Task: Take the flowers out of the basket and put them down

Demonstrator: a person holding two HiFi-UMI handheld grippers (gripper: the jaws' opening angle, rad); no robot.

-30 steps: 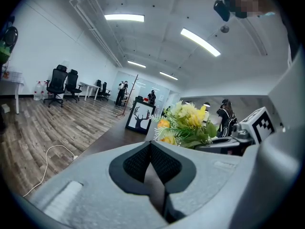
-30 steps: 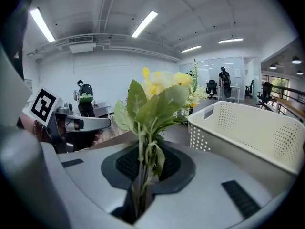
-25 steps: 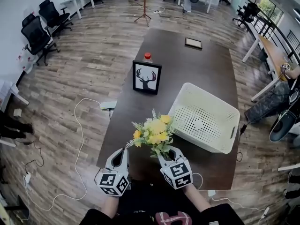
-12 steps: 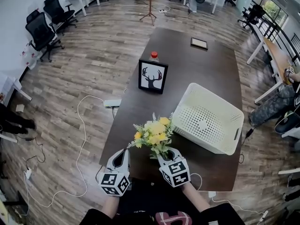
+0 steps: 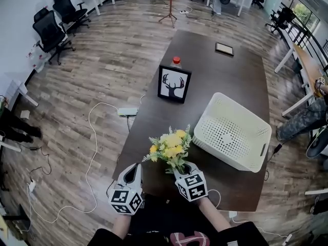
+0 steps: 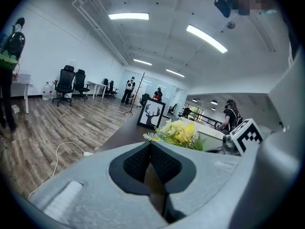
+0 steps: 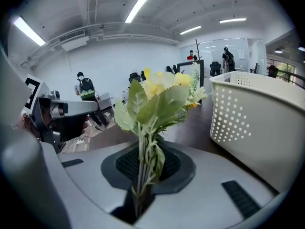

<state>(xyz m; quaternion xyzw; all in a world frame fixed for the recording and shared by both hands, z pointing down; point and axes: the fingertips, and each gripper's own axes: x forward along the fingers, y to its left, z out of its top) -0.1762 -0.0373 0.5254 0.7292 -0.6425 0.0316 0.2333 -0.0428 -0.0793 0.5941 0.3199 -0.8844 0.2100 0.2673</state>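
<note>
A: Right gripper (image 5: 184,168) is clenched on the stems of the yellow flower bunch (image 5: 170,148). Bunch sits lower centre of frame, already out of the white basket (image 5: 228,135), just left of it. Left gripper (image 5: 134,170) is closed, empty.
B: Risk?
A: Bunch looks top-heavy. Let go upright on the dark table (image 5: 220,76), it likely topples, maybe off the near edge. Thin stems could also slip.
B: Unclear?
A: Stem ends hidden below the jaws; gap to table unreadable.
</note>
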